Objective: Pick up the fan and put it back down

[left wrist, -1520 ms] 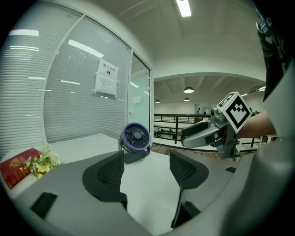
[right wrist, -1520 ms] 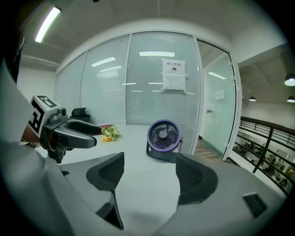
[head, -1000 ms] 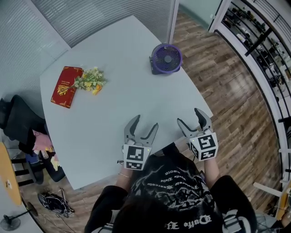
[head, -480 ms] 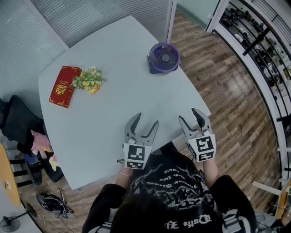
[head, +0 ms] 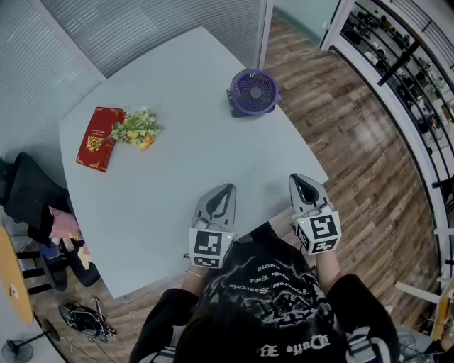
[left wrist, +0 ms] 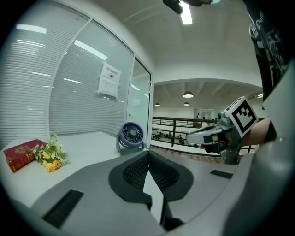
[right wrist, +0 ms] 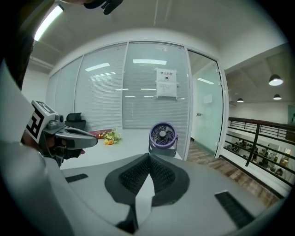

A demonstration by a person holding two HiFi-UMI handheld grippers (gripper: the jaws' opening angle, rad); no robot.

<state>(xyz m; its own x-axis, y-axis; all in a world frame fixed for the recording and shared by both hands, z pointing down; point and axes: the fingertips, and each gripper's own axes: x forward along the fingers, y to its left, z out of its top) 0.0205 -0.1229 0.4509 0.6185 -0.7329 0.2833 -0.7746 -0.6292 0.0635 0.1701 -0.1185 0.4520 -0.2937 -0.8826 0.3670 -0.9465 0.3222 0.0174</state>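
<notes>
Fan (head: pixel 254 91) is seen upright at the far bench (head: pixel 177 149) corner, well apart from left gripper (head: pixel 223 193) and right gripper (head: pixel 304 186). Fingers are pressed together, empty. The scene fits either pre-lift or post-set-down.

Setting: office, meeting-room type. Evidence: glass partition walls (right wrist: pixel 101 92) backed by horizontal blinds (left wrist: pixel 27 92). A printed notice (right wrist: pixel 166 84) is stuck on the glass, with a glass door (right wrist: pixel 203 115) beside it. A large pale table (head: pixel 177 163) stands on a wood-plank floor (head: pixel 355 135), with a black chair (head: pixel 25 195) at its edge. Strip light (left wrist: pixel 185 11) overhead. Past the door is a railing (right wrist: pixel 258 133), with round ceiling lamps (right wrist: pixel 275 80) above it.
</notes>
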